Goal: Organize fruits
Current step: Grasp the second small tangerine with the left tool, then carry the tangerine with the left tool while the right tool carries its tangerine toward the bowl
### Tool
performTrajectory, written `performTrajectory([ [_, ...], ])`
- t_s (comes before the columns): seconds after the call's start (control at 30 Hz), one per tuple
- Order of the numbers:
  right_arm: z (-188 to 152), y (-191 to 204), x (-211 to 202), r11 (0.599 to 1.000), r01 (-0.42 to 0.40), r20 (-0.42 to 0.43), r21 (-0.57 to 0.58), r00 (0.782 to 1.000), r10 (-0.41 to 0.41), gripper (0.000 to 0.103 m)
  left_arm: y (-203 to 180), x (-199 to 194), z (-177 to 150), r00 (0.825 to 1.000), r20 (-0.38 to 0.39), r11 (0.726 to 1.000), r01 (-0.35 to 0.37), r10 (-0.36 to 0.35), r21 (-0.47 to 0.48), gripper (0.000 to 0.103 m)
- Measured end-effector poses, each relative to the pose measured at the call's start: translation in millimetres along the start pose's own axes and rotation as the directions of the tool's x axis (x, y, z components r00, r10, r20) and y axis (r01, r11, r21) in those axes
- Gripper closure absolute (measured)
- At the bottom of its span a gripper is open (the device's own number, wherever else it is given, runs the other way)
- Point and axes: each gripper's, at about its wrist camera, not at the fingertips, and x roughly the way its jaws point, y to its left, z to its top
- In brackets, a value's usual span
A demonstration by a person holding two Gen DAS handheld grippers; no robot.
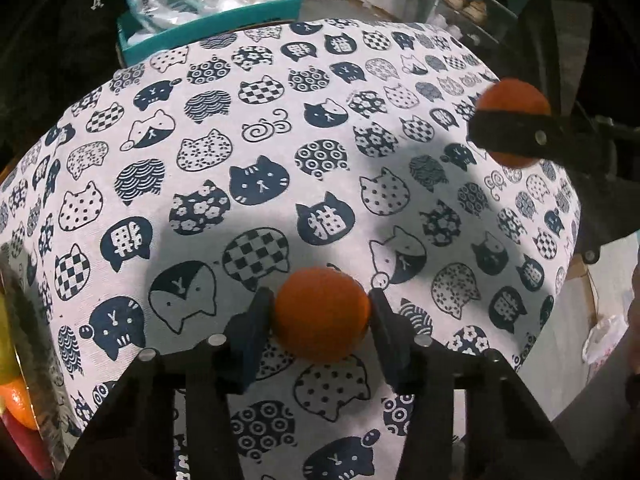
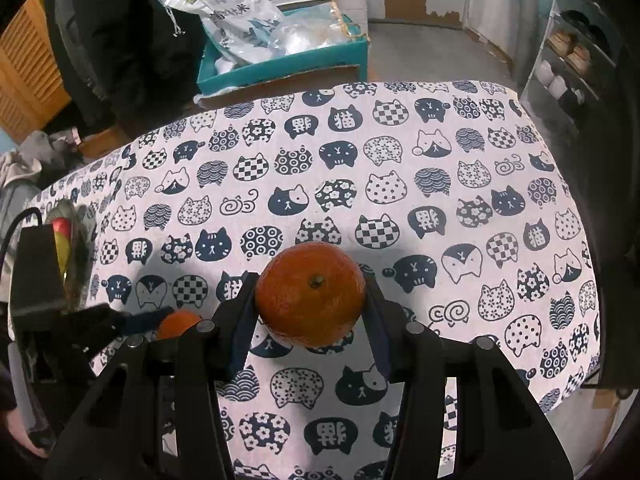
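Orange fruit sits in both grippers over a counter point(image 2: 460, 168) draped in a white cloth printed with navy cat heads. The left gripper point(image 1: 322, 312) points steeply down, and its two fingers point(image 1: 250, 332) pinch a small orange point(image 1: 322, 314) by its sides; whether that fruit rests on the cloth or hangs just above it I cannot tell. The right gripper point(image 2: 310, 294) also tilts steeply down, and its fingers point(image 2: 240, 312) clamp a larger orange point(image 2: 311, 294), stem end facing the camera, raised above the cloth with its shadow lying beneath it.

In the left wrist view the right gripper shows near the cloth's right edge, its orange half hidden behind one dark finger. In the right wrist view the left gripper sits low at the left, with only a slice of its orange showing.

Between and beyond the two grippers the cloth lies bare all the way to the far edge, giving wide open room. Just past the far edge stands a teal box point(image 2: 280, 68) stuffed with plastic bags point(image 2: 236, 12). Beyond the right edge the floor drops away toward a shoe rack point(image 2: 568, 56). At the counter's left edge a clear container point(image 1: 16, 364) holds fruit: yellow-green, orange and red pieces show through, too close to the frame's rim to name further.
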Motion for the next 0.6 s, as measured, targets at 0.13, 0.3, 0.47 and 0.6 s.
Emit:
performTrajectory([
  [0.13,1,0,-1,1.000,0.000,0.005,0.003,1.000,0.000,0.054,0,-1,-1,1.000,0.006,1.000,-0.004,0.004,0.008,0.055],
  [0.3,5,3,-7,1.000,0.000,0.025,0.001,1.000,0.000,0.054,8,-11,1,0.999,0.030,0.999,-0.027,0.028,-0.023,0.055],
  [0.47,10,8,-16,1.000,0.000,0.056,-0.014,0.998,0.001,0.054,15,-35,10,0.993,0.103,0.998,-0.048,0.053,-0.047,0.056],
  [0.6,15,14,-26,1.000,-0.009,0.087,-0.027,0.996,0.011,0.054,19,-60,17,0.983,0.169,0.996,-0.070,0.077,-0.052,0.056],
])
